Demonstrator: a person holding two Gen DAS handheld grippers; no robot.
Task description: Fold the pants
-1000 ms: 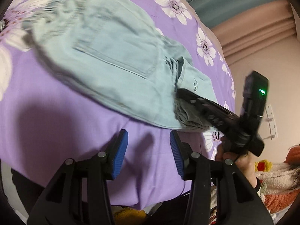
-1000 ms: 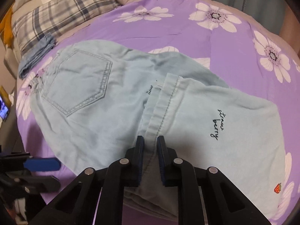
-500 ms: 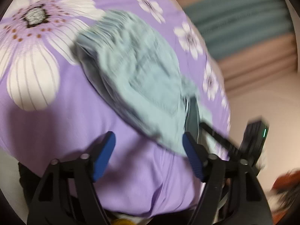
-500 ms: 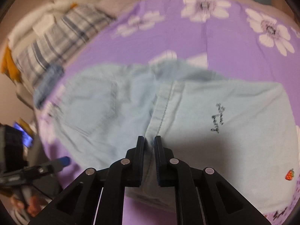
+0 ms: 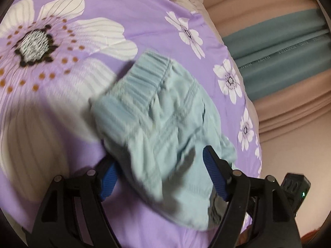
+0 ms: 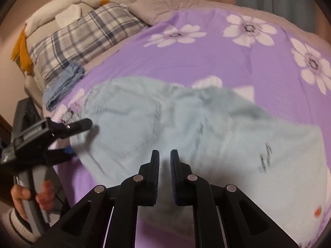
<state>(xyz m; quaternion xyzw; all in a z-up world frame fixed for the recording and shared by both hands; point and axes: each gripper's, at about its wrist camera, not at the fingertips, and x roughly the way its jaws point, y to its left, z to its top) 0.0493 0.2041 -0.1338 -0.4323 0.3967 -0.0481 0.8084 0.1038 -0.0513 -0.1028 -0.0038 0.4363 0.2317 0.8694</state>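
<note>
The light blue pants lie folded near the bed's front edge, on its purple flowered cover. The left wrist view shows the left claw spread wide around the ribbed waistband end, one finger partly under the cloth. Only the right wrist view shows the plaid pillow, and the right claw slightly parted above the pants, pinching nothing.

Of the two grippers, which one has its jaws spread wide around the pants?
The left gripper: its blue pads stand far apart, straddling the waistband end of the light blue pants. The right gripper shows only a narrow gap.
</note>
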